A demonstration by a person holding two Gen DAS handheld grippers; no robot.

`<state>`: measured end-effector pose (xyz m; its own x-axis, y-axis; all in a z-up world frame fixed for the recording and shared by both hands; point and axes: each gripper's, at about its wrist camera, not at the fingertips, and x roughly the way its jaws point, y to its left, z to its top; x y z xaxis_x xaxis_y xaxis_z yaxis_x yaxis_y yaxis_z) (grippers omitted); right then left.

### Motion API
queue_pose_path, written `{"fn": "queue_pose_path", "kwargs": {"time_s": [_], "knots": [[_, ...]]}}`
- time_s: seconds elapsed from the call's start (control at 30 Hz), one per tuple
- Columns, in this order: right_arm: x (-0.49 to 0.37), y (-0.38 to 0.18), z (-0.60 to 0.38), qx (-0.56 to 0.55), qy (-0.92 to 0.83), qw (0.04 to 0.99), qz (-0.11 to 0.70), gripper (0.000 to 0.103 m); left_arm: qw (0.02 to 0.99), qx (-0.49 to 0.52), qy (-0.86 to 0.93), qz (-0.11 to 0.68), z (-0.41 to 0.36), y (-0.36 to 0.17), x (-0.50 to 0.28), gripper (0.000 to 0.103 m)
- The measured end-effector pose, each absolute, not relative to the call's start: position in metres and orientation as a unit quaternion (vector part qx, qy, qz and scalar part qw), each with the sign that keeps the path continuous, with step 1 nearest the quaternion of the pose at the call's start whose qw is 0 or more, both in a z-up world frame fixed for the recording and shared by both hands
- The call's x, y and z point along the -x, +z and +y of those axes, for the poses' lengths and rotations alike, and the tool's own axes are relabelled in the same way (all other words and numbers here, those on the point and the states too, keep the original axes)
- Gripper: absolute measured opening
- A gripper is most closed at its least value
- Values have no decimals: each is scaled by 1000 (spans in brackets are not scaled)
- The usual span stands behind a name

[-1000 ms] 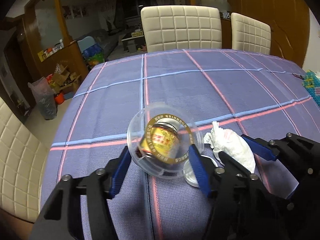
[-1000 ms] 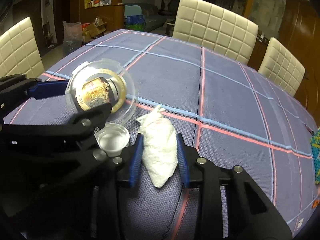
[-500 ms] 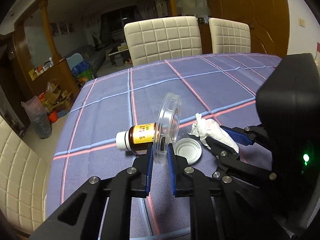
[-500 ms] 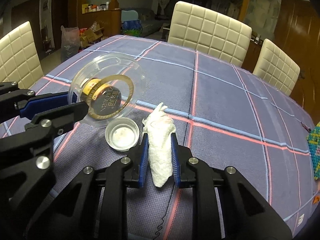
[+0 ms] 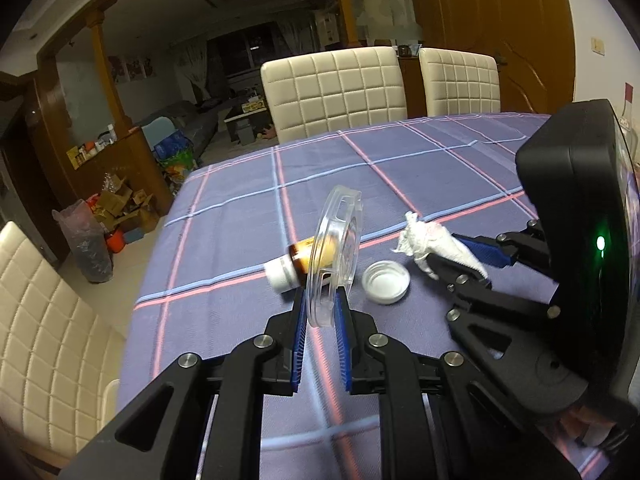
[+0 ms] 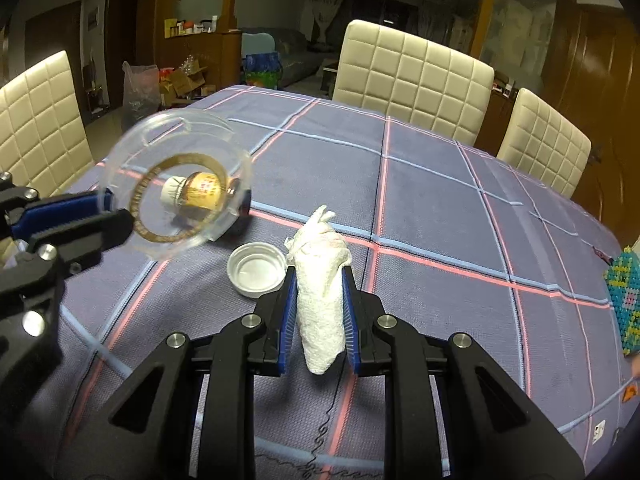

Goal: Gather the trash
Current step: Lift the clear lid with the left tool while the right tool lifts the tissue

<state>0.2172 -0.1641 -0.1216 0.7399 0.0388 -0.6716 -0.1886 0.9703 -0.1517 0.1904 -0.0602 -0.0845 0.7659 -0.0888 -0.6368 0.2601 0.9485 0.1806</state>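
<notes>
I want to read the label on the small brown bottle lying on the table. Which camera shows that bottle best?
The left wrist view: the brown bottle lies there with its white cap and neck in the open, only its body behind the clear plastic lid. In the right wrist view the whole bottle shows only through that lid, blurred.

Left gripper (image 5: 320,304) clamped shut, tilted downward, right gripper (image 6: 319,280) closed beside it, also angled down

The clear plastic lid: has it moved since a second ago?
Yes. The clear plastic lid has been tipped on edge and lifted off the tablecloth, exposing the brown bottle.
</notes>
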Motion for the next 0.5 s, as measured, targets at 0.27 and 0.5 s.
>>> {"fn": "queue_pose_path", "kwargs": {"time_s": [0.27, 0.5], "knots": [[-203, -112, -175, 74, 98, 926, 358, 19, 934, -127, -71, 325, -28, -81, -170, 14], [-191, -107, -175, 64, 128, 924, 354, 18, 936, -121, -63, 326, -15, -86, -163, 14]]}}
